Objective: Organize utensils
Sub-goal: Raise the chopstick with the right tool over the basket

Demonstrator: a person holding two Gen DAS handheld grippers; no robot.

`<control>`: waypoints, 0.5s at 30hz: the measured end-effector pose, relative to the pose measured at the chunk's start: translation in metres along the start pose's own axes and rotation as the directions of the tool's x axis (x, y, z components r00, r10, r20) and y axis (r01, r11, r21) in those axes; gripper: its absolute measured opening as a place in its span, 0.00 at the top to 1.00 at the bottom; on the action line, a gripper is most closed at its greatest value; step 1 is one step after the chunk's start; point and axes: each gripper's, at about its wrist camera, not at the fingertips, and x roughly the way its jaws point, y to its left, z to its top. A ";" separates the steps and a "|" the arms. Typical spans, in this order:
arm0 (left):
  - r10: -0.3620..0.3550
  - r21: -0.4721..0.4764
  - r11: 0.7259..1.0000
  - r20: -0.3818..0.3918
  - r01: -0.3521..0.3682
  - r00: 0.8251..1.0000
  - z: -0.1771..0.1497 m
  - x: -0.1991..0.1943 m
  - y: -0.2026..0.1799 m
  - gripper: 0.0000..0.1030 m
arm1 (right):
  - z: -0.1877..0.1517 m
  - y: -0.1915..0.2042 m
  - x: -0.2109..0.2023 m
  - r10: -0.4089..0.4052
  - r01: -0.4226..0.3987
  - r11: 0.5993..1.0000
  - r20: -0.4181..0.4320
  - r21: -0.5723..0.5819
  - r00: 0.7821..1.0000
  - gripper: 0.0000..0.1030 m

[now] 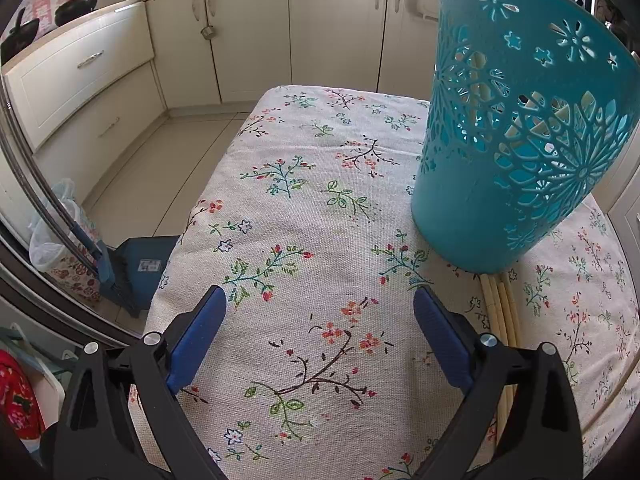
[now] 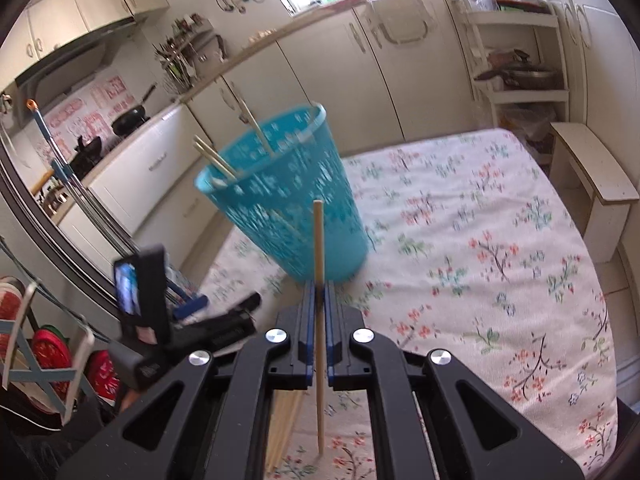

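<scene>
A tall teal perforated basket (image 1: 516, 128) stands on the floral tablecloth, and pale chopsticks show through its holes. In the right wrist view the same basket (image 2: 288, 200) holds a few chopsticks (image 2: 218, 160) that lean out over its rim. My right gripper (image 2: 319, 292) is shut on a single wooden chopstick (image 2: 318, 240), which stands nearly upright between the blue pads. Under that gripper lies a bundle of chopsticks (image 2: 286, 424) on the cloth. My left gripper (image 1: 320, 304) is open over bare cloth, left of the basket. Beside its right finger lie several chopsticks (image 1: 500, 312).
The floral tablecloth (image 1: 304, 200) covers the table, whose left edge drops to the tiled floor. A blue dustpan (image 1: 140, 268) stands on the floor there. A white bench (image 2: 592, 168) stands past the table's right side. Cream cabinets run along the back.
</scene>
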 end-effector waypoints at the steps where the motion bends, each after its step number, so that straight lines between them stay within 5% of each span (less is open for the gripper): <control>1: 0.000 0.000 1.000 0.000 0.000 1.000 0.000 0.000 0.000 0.12 | 0.006 0.003 -0.003 0.011 -0.011 1.000 0.015 -0.004 1.000 0.95; 15: 0.000 0.001 1.000 0.000 0.000 1.000 0.000 0.000 0.000 0.11 | 0.076 0.044 -0.039 0.177 -0.173 0.984 0.149 -0.040 0.973 0.95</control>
